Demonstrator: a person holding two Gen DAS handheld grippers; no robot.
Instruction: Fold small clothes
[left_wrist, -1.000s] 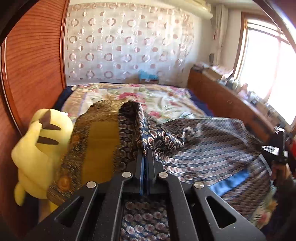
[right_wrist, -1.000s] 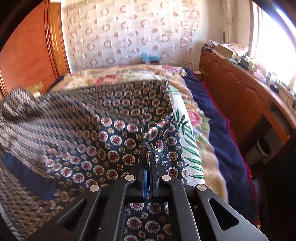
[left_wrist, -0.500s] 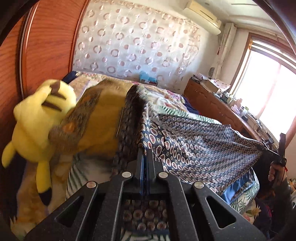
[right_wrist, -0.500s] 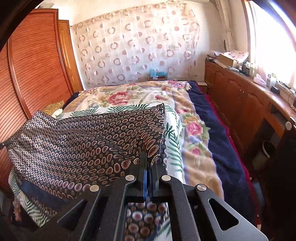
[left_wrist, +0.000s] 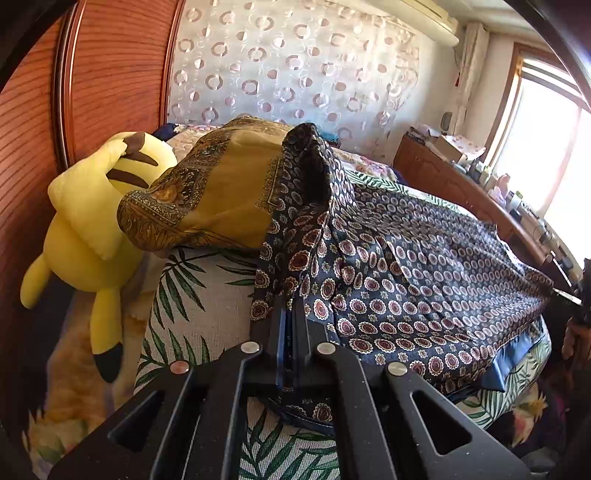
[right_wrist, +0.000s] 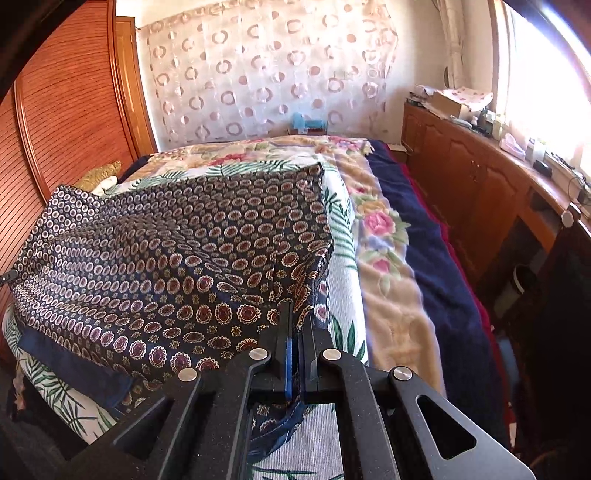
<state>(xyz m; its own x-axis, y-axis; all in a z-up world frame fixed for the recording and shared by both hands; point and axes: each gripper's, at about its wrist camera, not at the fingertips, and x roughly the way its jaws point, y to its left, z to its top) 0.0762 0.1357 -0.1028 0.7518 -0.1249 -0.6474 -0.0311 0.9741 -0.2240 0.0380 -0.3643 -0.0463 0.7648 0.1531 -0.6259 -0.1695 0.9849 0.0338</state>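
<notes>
Plainly, both the left gripper (left_wrist: 291, 314) and right gripper (right_wrist: 297, 317) have fingers clamped on corners of the navy patterned scarf (left_wrist: 406, 266), stretched over the bed (right_wrist: 384, 236), which next needs laying flat before folding.

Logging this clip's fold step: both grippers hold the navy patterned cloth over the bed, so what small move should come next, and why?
Probably lower both corners onto the leaf-print bedspread. The left gripper and right gripper are each shut on a near corner of the navy medallion-print cloth, which is spread wide but sagging, its far edge already on the bed.
</notes>
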